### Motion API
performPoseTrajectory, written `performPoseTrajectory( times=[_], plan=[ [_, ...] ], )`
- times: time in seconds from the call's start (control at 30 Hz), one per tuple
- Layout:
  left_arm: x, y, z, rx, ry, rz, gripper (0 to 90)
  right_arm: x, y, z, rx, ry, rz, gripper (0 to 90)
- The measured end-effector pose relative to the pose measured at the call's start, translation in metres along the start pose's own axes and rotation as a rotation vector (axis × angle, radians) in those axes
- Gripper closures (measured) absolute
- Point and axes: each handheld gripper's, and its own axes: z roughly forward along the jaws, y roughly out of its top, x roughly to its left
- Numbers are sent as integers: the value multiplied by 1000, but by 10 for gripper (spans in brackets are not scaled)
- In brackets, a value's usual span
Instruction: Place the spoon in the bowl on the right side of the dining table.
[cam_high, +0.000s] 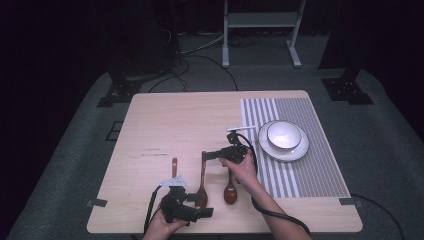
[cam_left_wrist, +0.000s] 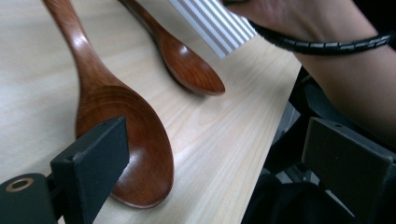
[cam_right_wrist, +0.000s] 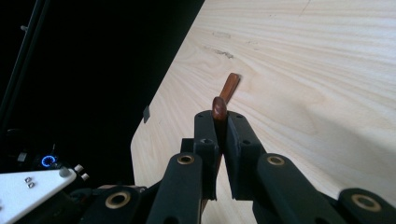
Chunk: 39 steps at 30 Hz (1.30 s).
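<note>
Left gripper (cam_left_wrist: 219, 154) is sitting nearest, low at the table's (cam_high: 175, 120) front edge, jaws standing wide apart and gripping nothing. One pad is hanging just beside the bowl end of the middle spoon (cam_high: 202, 182). My read: it's idling there to stay clear of the other hand, or waiting for a handoff.

Right gripper (cam_right_wrist: 223, 126) is working one step farther in, jaws pressed together on the tip of the middle spoon's handle. It's coming at the handle from the side, with the spoon's bowl end lying on the wood toward the front edge. Pinching the thin end makes sense: it's the narrowest part, and it leaves the wide end free to swing or slide. The grip is far out on the tip though, so the spoon could be pivoting once lifted.

Left spoon (cam_high: 174, 166) is lying apart on the bare wood, its bowl end hidden under the left gripper. Right spoon (cam_high: 230, 192) is lying under the right hand, near the striped placemat (cam_high: 310, 150). All three are pointing handles away from the person, roughly parallel, so they're looking laid out as a set.

Farther back, a white bowl (cam_high: 284, 134) is sitting on a plate (cam_high: 265, 145) on the placemat, likely where a spoon is heading.

Count: 3 wooden spoons, 1 bowl, 1 plate, 1 placemat, 2 grippers.
</note>
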Motion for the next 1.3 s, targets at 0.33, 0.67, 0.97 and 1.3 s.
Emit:
performPoseTrajectory(
  times=[0.33,0.67,0.97,1.3],
  plan=[
    [5,2,-11,-37,29,-11,62,-2,3,-13,-30,-17,-2,835],
    [9,3,-17,-58,65,-16,62,-3,6,-35,-76,-30,10,834],
    [10,3,-19,-62,74,-18,62,-3,11,-57,-119,-48,14,835],
    [9,2,-18,-61,79,-21,62,-1,17,-85,-169,-72,15,835]
  ],
)
